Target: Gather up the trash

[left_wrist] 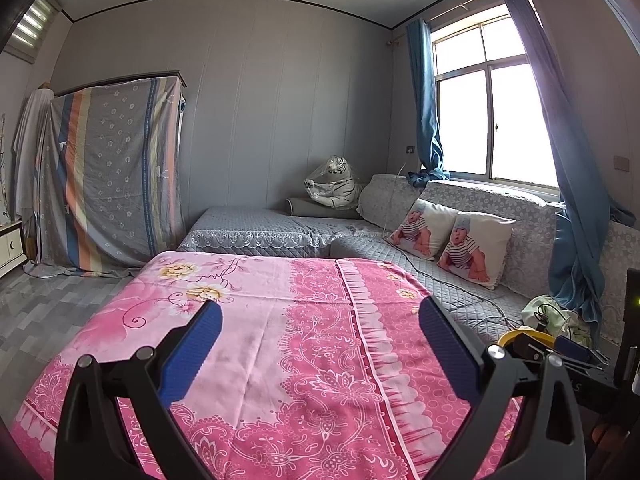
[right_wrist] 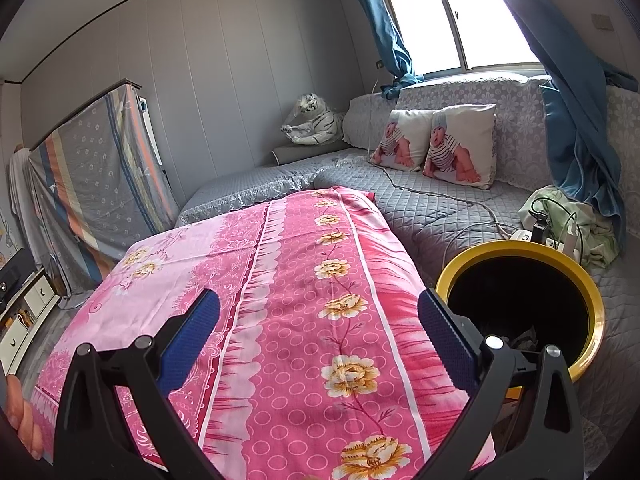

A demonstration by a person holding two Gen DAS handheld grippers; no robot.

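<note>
Pink floral cloth (right_wrist: 304,280) covers the counter with no trash visible on it; the yellow-rimmed bin (right_wrist: 592,300) stands just right, scraps seemingly inside; left gripper (left_wrist: 320,344) and right gripper (right_wrist: 320,340) fingers spread, empty; scan before reaching.

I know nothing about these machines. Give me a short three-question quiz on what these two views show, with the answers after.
1. True or false: both the left gripper and the right gripper are open and hold nothing.
2. What colour is the rim of the bin beside the pink cloth? A) yellow B) green C) white
3. Fill in: on the grey sofa, the two pillows sit side by side under the ____.

Key
1. True: each gripper's blue pads stand wide apart with only cloth behind them.
2. A. The bin's inside is dark; a scrap seems to lie within.
3. Window.
</note>
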